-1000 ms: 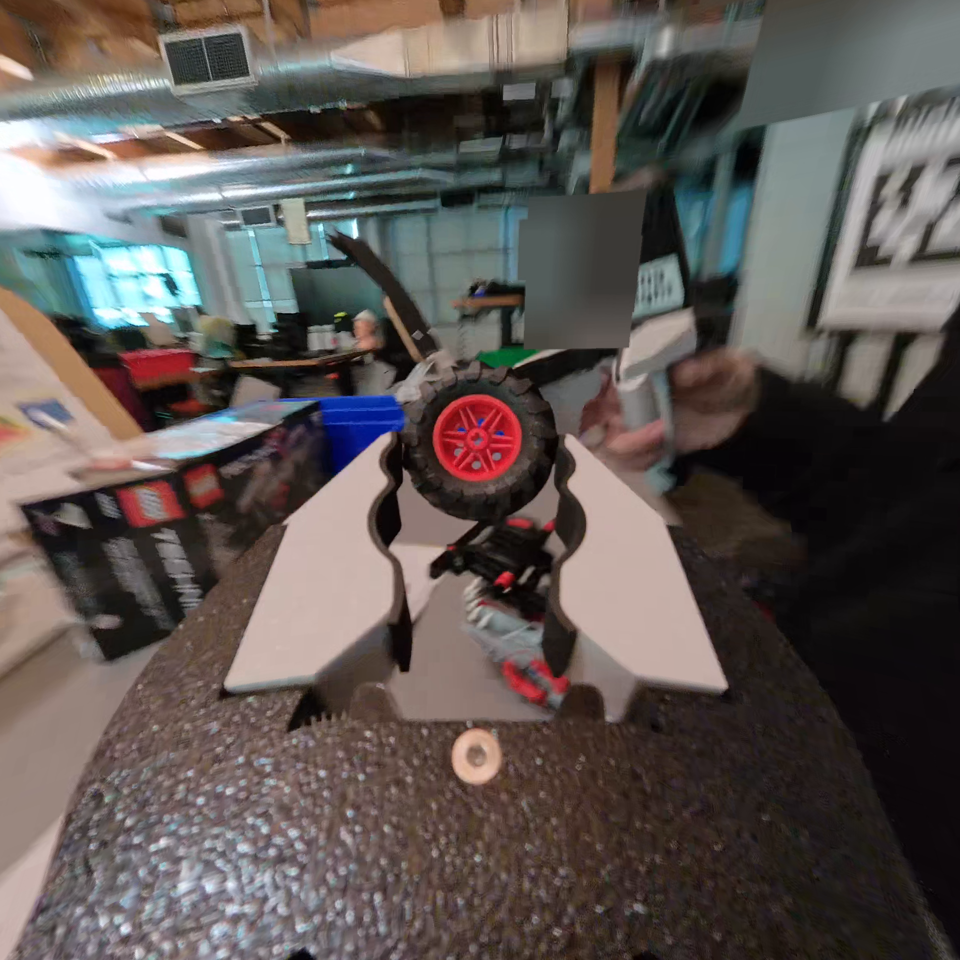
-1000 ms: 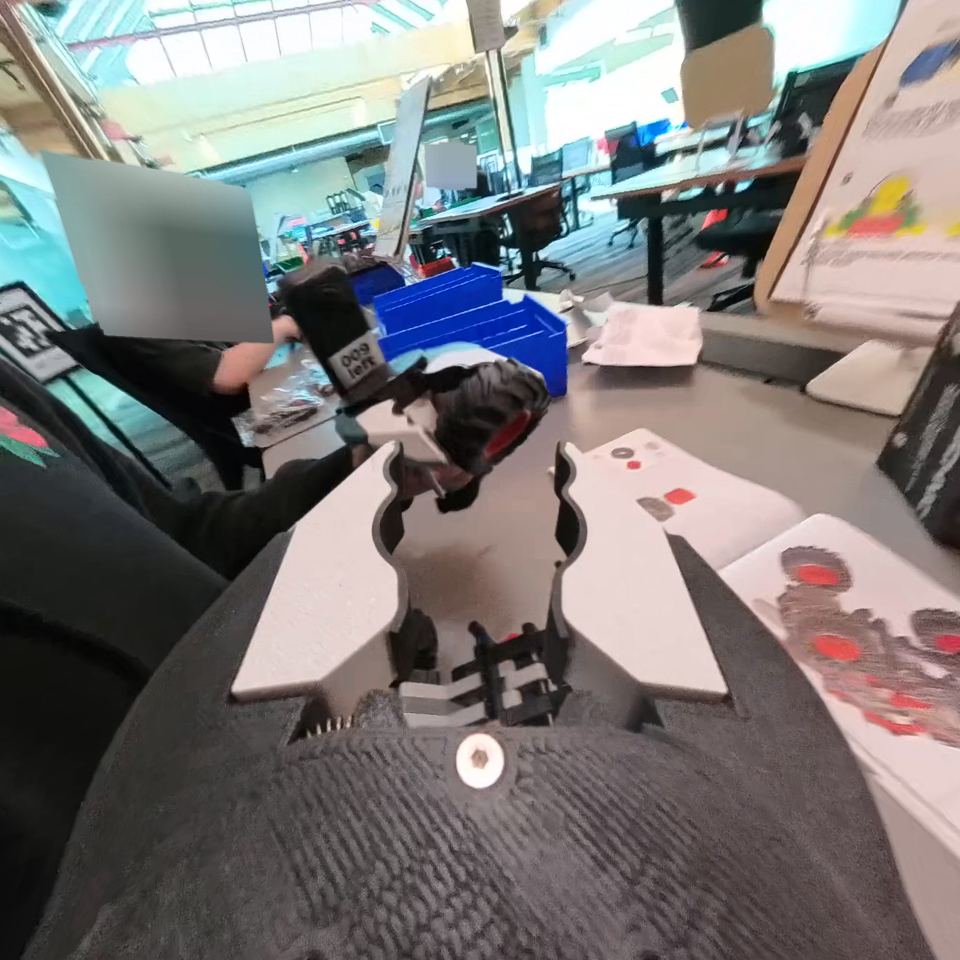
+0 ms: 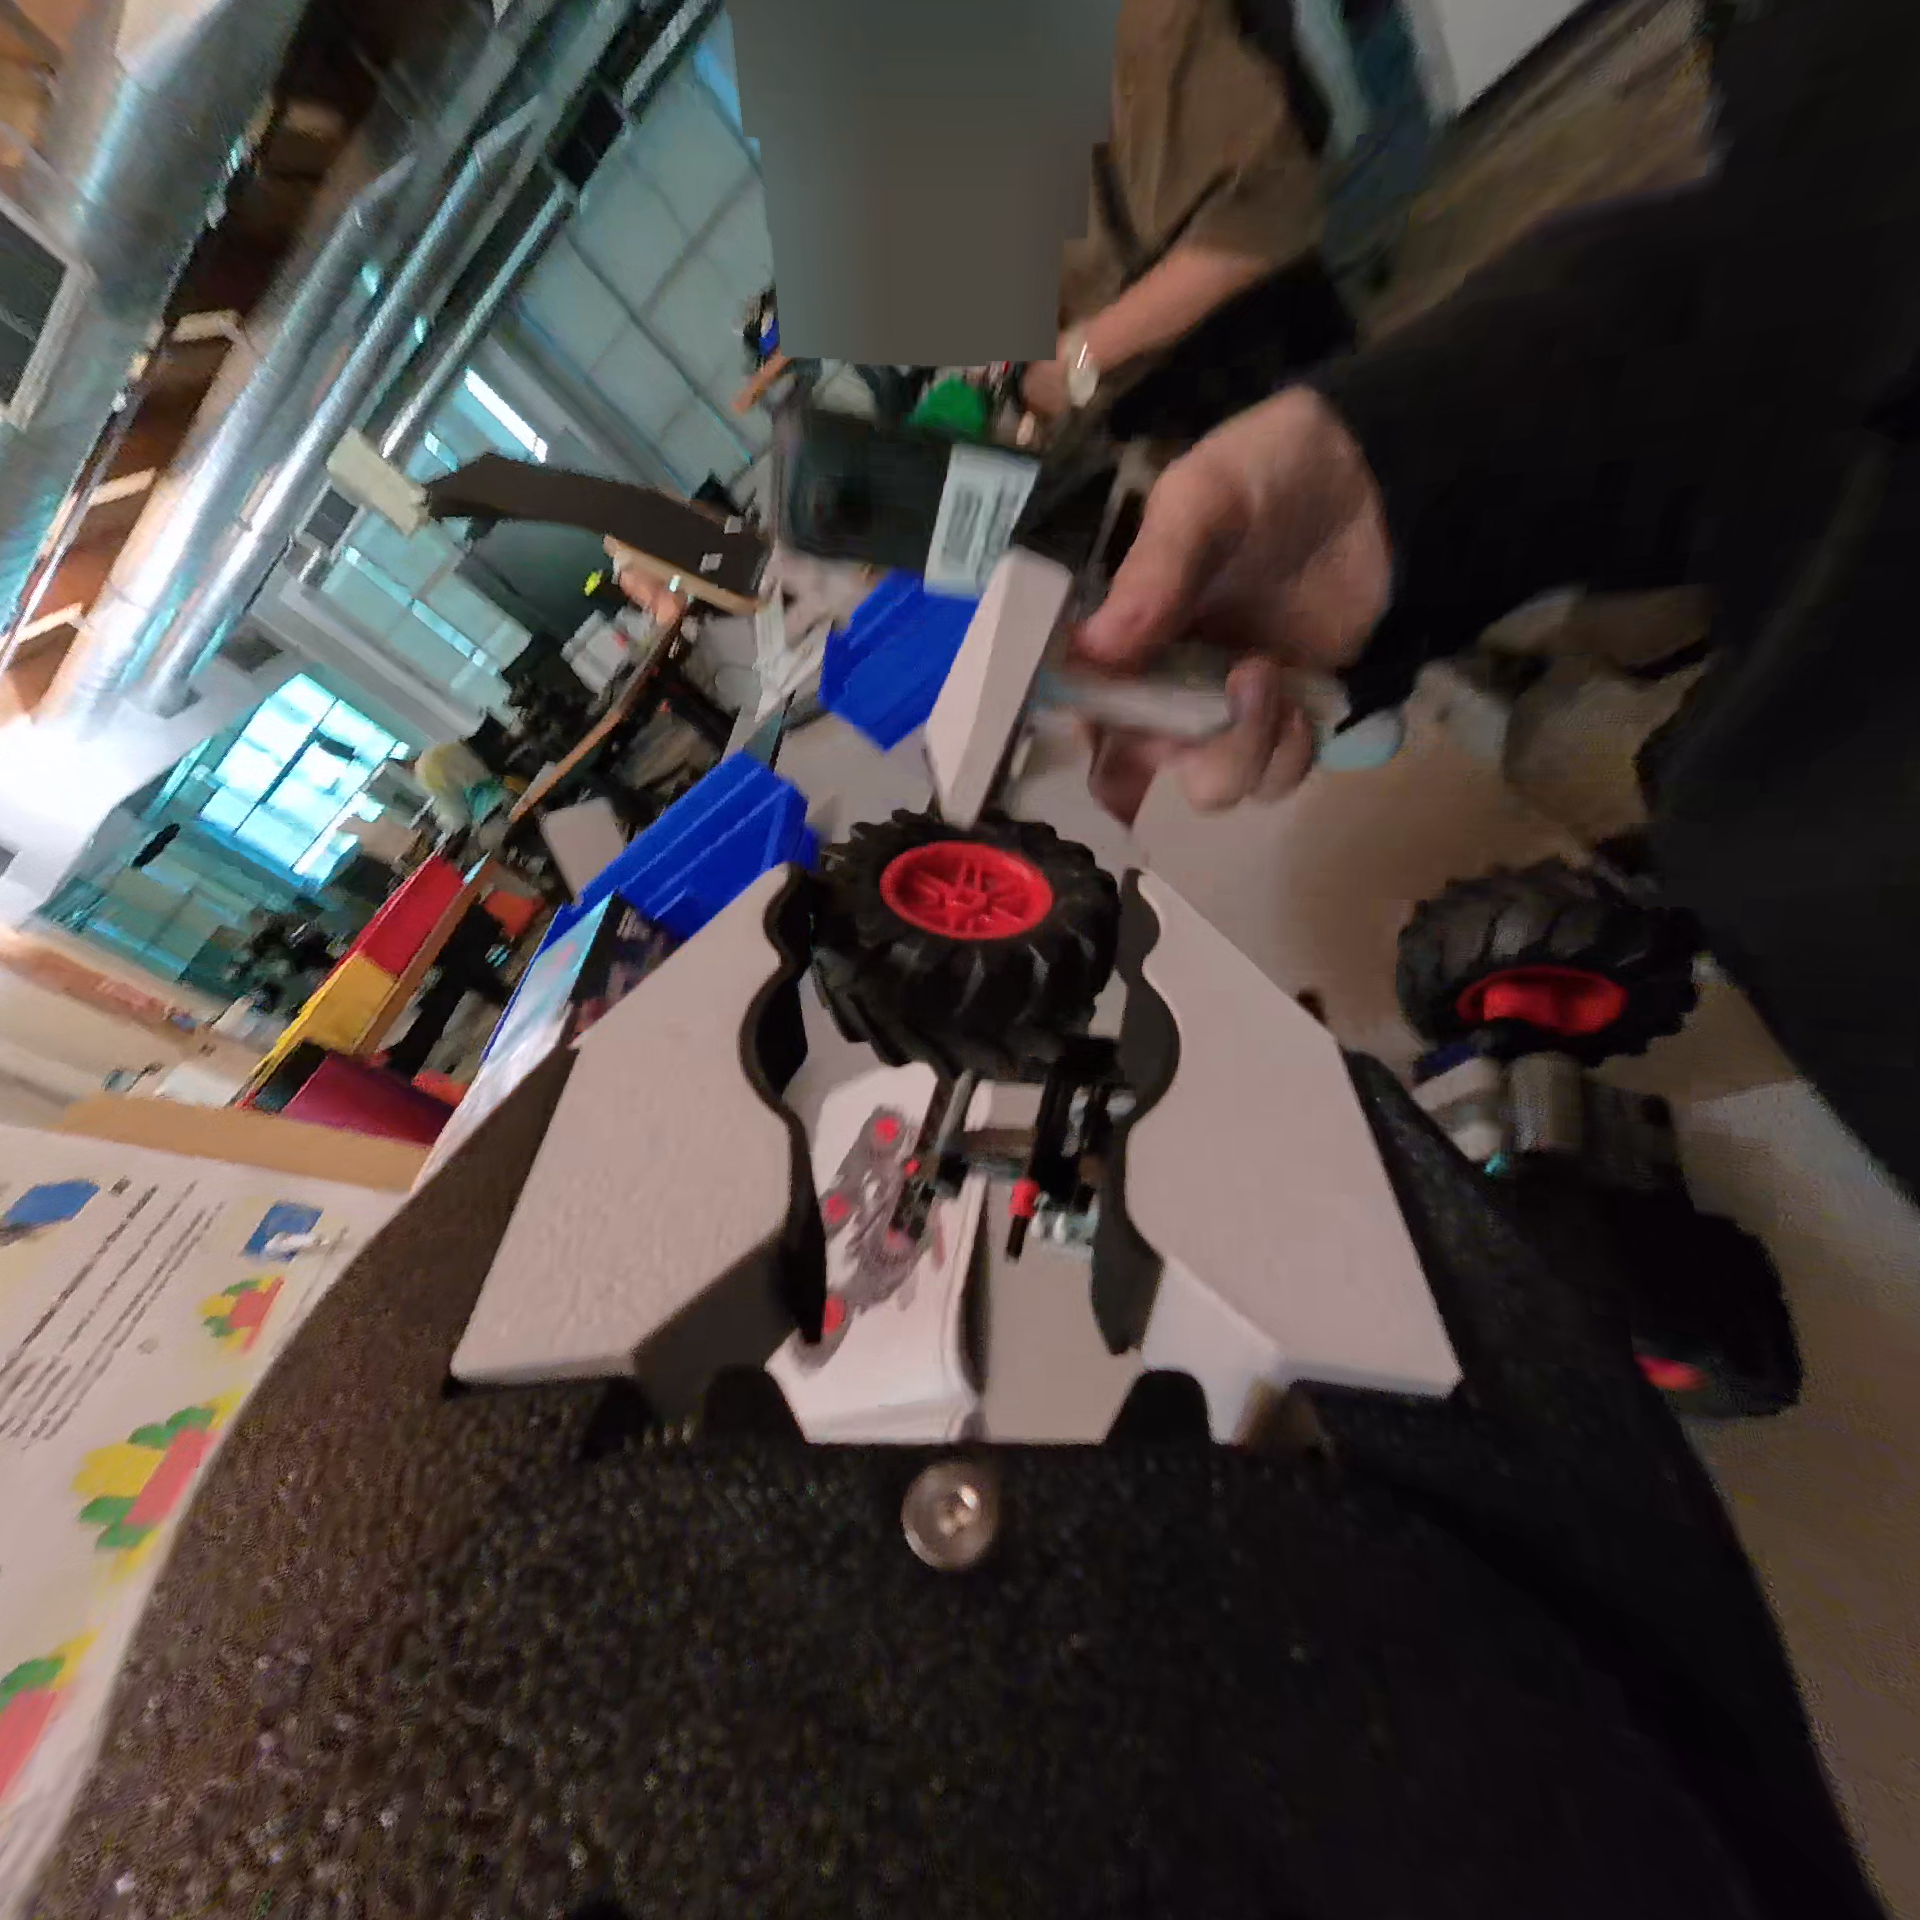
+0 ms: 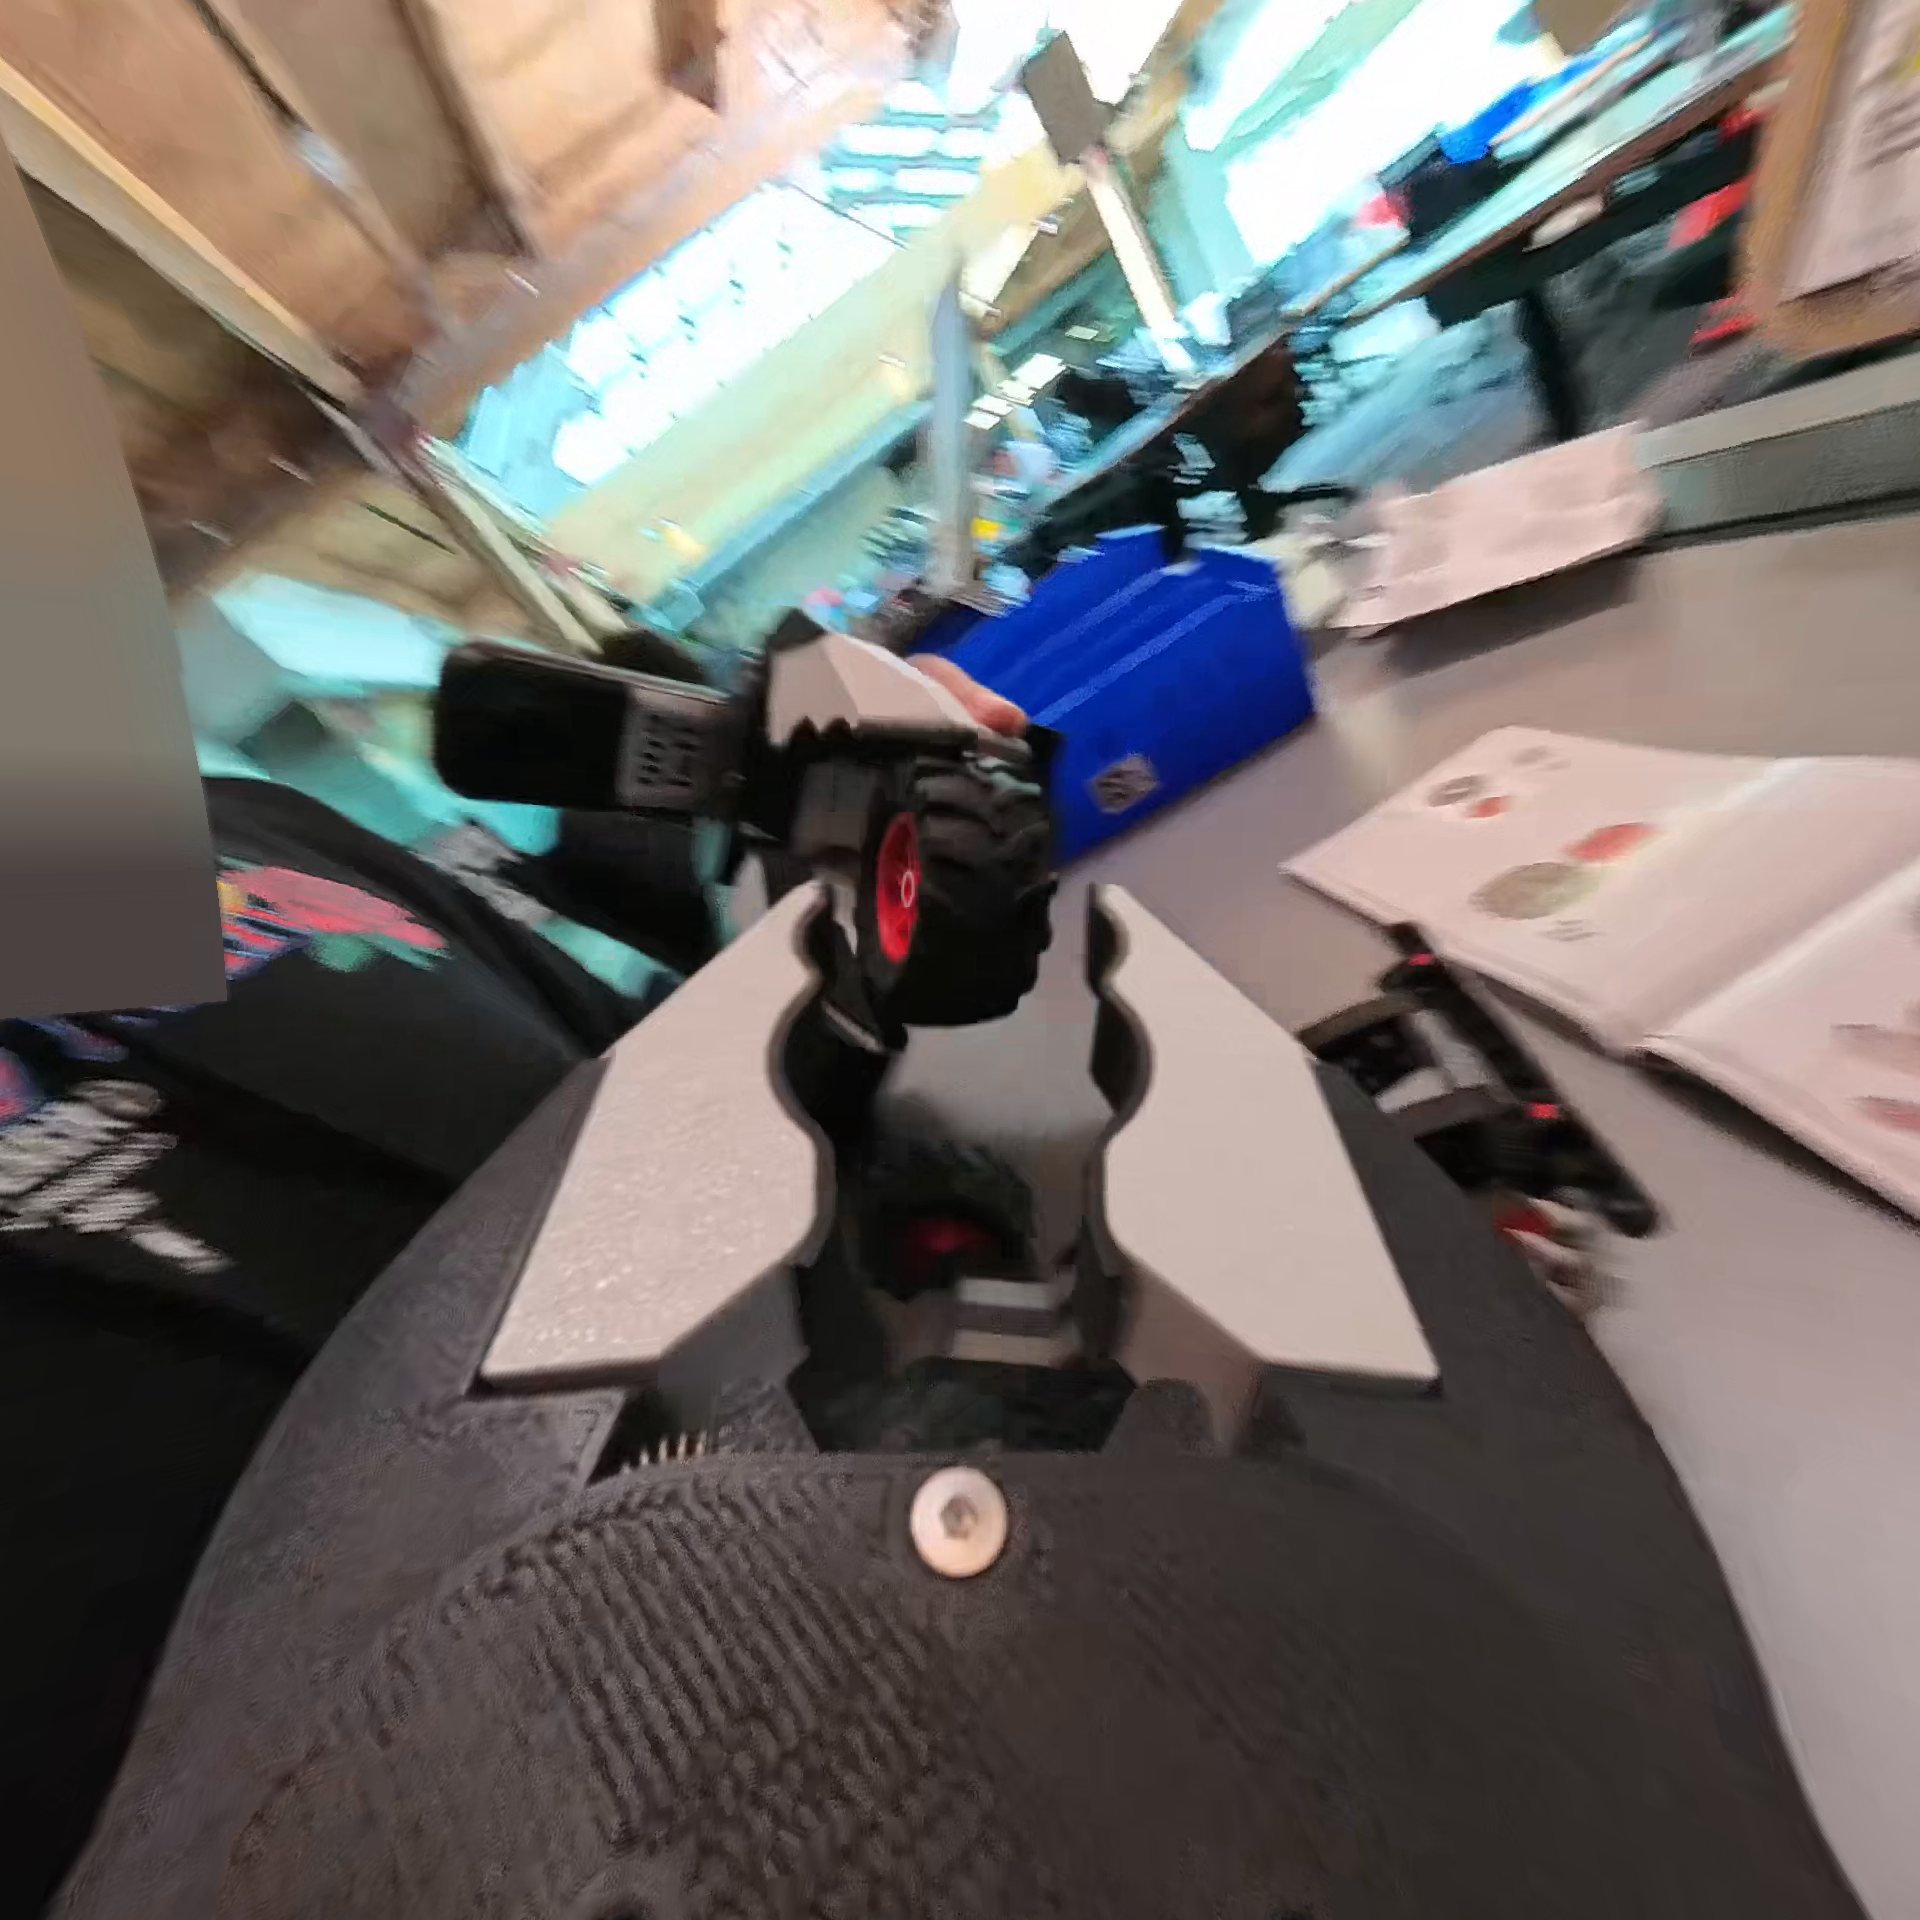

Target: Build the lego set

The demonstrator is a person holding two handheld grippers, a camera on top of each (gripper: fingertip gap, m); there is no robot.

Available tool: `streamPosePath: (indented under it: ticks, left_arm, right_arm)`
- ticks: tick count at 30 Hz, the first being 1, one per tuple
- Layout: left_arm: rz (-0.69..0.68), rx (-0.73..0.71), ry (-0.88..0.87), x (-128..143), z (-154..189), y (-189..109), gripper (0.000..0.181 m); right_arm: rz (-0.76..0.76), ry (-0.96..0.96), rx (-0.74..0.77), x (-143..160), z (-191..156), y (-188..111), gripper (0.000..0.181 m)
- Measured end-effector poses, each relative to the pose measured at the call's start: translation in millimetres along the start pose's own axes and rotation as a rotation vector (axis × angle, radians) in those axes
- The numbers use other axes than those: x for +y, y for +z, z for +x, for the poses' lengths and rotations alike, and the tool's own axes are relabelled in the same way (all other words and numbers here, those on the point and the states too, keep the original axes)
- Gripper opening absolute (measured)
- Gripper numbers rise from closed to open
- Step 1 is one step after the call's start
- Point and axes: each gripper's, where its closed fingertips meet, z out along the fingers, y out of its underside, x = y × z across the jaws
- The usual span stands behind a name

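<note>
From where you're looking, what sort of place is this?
Probably an open-plan workshop or lab-style office: exposed silver ducts overhead, rows of desks behind, and blue parts bins on the grey worktable.

blue bins (image 4: 1143, 665), crumpled paper (image 4: 1496, 540), grey table (image 4: 1714, 665), ceiling ducts (image 3: 260, 416)

Silver ventilation ducts (image 3: 312, 312) run under a wooden ceiling (image 4: 312, 156); bright windows (image 3: 281, 769) glow far left, desks (image 4: 1455, 260) stand far right.
</note>
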Motion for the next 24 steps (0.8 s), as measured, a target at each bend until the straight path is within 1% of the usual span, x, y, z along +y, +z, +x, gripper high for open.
streamPosePath:
  ticks: [1,2,4,5,6,8,11,15,21,24]
  left_arm:
    - [-0.07,-0.022,0.042,10,-3,0,0.057]
    - [-0.143,-0.036,0.094,20,-6,0,0.056]
    - [-0.246,-0.048,0.186,32,-6,2,0.056]
    - [-0.262,-0.051,0.207,33,-5,4,0.056]
    - [-0.26,-0.053,0.216,32,-4,6,0.056]
    - [-0.252,-0.057,0.236,29,-1,9,0.056]
    - [-0.253,-0.066,0.276,28,0,10,0.056]
    - [-0.235,-0.082,0.294,26,1,9,0.056]
    - [-0.105,-0.1,0.245,17,-2,4,0.057]
    - [-0.072,-0.107,0.27,18,-1,2,0.061]
  right_arm:
    - [-0.025,-0.076,0.085,0,6,-1,0.056]
    - [-0.052,-0.144,0.148,0,10,0,0.059]
    - [-0.089,-0.216,0.212,1,11,6,0.064]
    - [-0.108,-0.228,0.223,3,11,10,0.062]
    - [-0.128,-0.23,0.242,5,14,14,0.063]
    - [-0.136,-0.249,0.261,6,18,17,0.059]
    - [-0.144,-0.272,0.265,7,18,21,0.06]
    - [-0.168,-0.325,0.293,8,19,23,0.056]
    - [-0.134,-0.325,0.259,4,12,24,0.054]
    - [-0.141,-0.309,0.232,6,8,24,0.054]
